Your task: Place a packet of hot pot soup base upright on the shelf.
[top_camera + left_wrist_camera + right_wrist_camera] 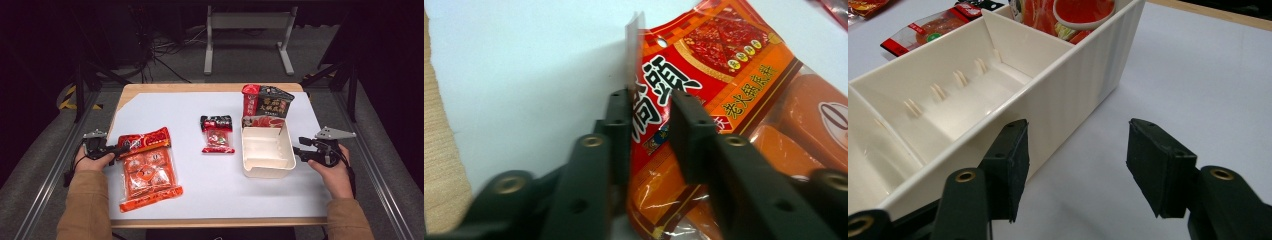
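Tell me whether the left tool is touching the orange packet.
Touching. In the left gripper view, the left tool has its jaws on either side of the orange packet, pinching its upturned red edge.

left tongs (118, 148) nearly closed, right tongs (296, 150) spread wide

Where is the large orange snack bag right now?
High view: the large orange snack bag lies front-left on the table, its top edge between the left gripper jaws.

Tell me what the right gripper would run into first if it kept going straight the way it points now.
Probably the cream divided bin. The right gripper is open and points along the bin's long outer wall, one jaw close against it. In the high view it aims toward the bin's right side, so that wall looks first, though depth is unclear.
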A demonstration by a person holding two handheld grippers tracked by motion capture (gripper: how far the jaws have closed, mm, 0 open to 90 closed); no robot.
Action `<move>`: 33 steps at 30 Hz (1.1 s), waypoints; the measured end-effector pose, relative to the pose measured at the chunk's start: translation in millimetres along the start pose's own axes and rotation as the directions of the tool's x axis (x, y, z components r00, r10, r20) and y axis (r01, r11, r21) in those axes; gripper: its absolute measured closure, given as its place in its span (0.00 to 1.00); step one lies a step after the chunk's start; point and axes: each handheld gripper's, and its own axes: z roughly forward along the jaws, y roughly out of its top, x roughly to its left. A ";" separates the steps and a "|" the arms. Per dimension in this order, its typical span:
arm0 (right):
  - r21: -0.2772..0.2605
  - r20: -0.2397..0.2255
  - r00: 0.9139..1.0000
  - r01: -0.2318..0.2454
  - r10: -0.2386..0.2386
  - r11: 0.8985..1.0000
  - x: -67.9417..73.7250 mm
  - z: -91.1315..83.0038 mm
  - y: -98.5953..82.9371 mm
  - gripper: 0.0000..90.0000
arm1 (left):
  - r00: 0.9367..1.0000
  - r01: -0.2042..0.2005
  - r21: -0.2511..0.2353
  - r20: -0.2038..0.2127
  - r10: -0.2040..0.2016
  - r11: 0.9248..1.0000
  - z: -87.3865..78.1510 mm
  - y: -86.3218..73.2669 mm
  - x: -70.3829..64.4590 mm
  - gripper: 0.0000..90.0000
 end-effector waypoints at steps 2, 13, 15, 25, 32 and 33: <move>-0.004 0.000 1.000 -0.003 0.003 1.000 0.0 -0.7 0.0 0.47 | 1.000 -0.009 0.002 0.001 0.009 1.000 0.3 0.1 -1.4 0.90; -0.021 0.001 1.000 -0.005 0.005 1.000 1.8 -7.2 4.5 0.53 | 0.999 0.023 -0.054 0.028 -0.022 0.998 -8.2 0.5 -1.9 1.00; -0.021 0.006 1.000 -0.008 0.008 1.000 1.7 -9.3 5.7 0.54 | 1.000 0.021 -0.060 0.021 -0.020 0.998 -10.5 1.5 -4.4 1.00; -0.072 0.024 0.999 -0.047 0.048 0.996 -3.8 -29.4 11.1 0.56 | 1.000 0.013 -0.083 0.022 -0.011 0.996 -24.7 8.6 -11.7 1.00; -0.094 0.042 0.999 -0.027 0.031 0.995 1.6 -39.5 19.2 0.58 | 0.999 -0.001 -0.142 0.051 0.008 0.990 -46.5 20.9 -22.8 1.00; -0.093 0.043 0.999 -0.023 0.027 0.995 2.7 -39.9 20.2 0.58 | 0.999 -0.004 -0.147 0.050 0.011 0.989 -49.5 22.5 -24.3 1.00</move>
